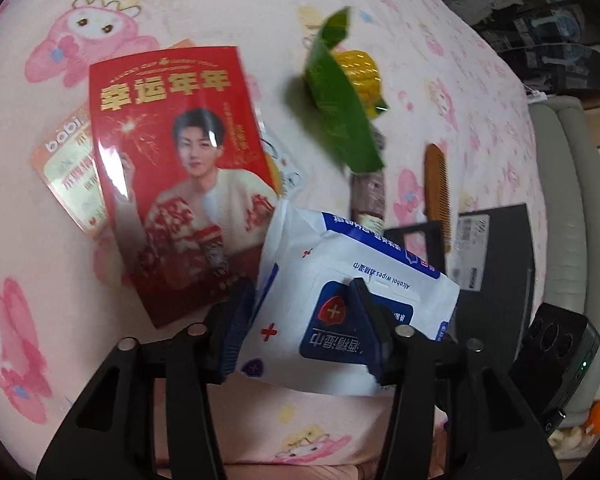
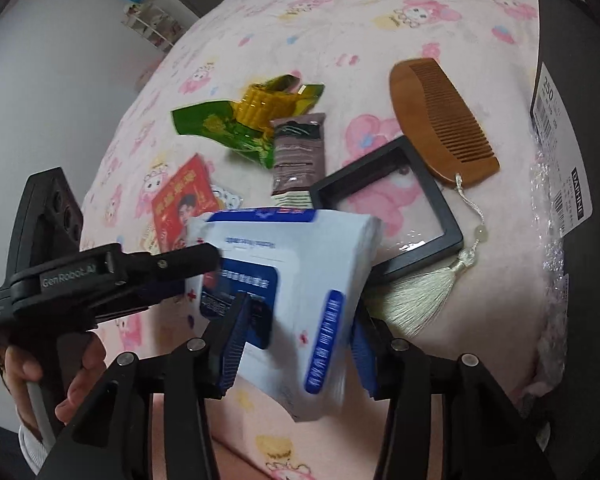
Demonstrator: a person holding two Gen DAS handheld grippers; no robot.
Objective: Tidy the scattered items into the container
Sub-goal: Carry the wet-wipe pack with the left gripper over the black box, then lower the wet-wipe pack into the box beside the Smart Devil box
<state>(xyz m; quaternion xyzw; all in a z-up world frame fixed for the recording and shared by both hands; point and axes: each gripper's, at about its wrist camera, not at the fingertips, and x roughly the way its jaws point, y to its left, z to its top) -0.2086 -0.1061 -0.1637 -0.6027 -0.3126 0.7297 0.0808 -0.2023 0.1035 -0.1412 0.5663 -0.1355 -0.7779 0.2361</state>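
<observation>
Your left gripper (image 1: 304,320) and your right gripper (image 2: 300,344) both clamp the white-and-blue wipes pack (image 2: 300,264), jaws partly closed on it, low centre of each frame above the pink bed (image 2: 380,12). The dark box (image 2: 572,40) sits at far right.

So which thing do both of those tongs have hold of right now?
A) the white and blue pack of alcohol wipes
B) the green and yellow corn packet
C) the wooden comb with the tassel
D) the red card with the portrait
A: the white and blue pack of alcohol wipes sits pinched between the blue pads of the right tongs and the left tongs.
</observation>
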